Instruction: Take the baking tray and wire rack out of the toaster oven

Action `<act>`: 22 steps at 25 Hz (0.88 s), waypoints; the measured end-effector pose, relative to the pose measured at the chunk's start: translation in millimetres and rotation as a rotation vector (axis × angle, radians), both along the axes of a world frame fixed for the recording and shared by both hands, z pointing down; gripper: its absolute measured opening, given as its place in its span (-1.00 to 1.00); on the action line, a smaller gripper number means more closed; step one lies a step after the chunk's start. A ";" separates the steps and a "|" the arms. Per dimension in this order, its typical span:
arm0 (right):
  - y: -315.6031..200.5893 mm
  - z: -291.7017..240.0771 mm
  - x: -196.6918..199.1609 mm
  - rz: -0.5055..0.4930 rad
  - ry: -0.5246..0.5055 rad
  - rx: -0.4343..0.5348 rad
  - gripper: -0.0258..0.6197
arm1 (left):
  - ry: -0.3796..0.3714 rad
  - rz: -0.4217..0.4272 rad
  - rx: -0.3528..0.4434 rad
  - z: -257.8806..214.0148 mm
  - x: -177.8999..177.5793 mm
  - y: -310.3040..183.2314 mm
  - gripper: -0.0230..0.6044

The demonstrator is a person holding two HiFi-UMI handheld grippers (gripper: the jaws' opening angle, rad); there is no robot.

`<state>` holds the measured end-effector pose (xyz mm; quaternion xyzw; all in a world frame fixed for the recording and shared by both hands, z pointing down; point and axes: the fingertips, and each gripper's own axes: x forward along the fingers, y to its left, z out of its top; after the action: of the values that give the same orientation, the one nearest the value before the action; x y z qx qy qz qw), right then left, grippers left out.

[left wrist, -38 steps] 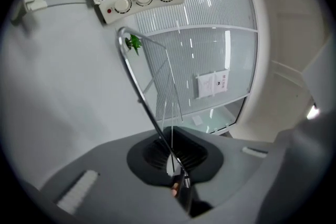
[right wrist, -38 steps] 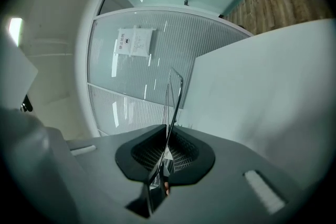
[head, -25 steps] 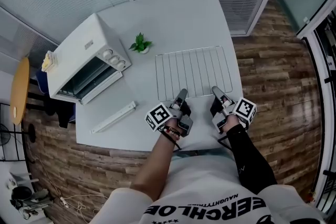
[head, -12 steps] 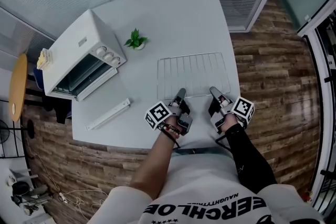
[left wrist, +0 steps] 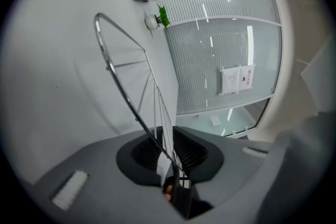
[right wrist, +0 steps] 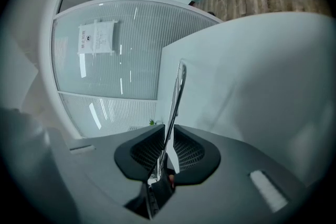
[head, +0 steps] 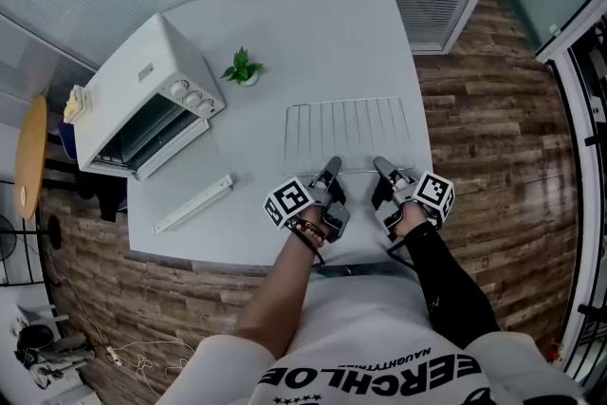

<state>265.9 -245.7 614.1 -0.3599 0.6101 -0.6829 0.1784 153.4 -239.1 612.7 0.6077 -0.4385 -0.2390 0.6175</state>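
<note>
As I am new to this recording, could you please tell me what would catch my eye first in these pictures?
A wire rack is held level, low at the front of the white table, its near edge gripped by the left tongs and between the right tongs, whose jaws have just been opening. At the table's left stands a white toaster oven with its door open, a small green plant beside it.

Bright, even light; strong fisheye bending, dark corners, soft edges.
</note>
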 end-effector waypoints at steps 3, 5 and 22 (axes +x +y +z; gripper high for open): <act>1.1 -4.1 -10.2 -0.036 -0.016 0.026 -0.80 | 0.016 0.052 0.012 -2.3 12.8 3.9 -0.68; 1.1 -7.3 -16.0 -0.058 -0.022 0.042 -0.70 | 0.026 0.100 0.017 -3.1 24.4 8.5 -0.61; -1.3 9.0 -2.6 0.016 -0.024 -0.035 -0.90 | 0.067 0.272 -0.024 4.7 64.1 36.9 -0.67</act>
<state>263.2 -247.0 623.1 -0.3596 0.5932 -0.6962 0.1848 217.5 -202.2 617.4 0.6456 -0.3338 -0.1678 0.6660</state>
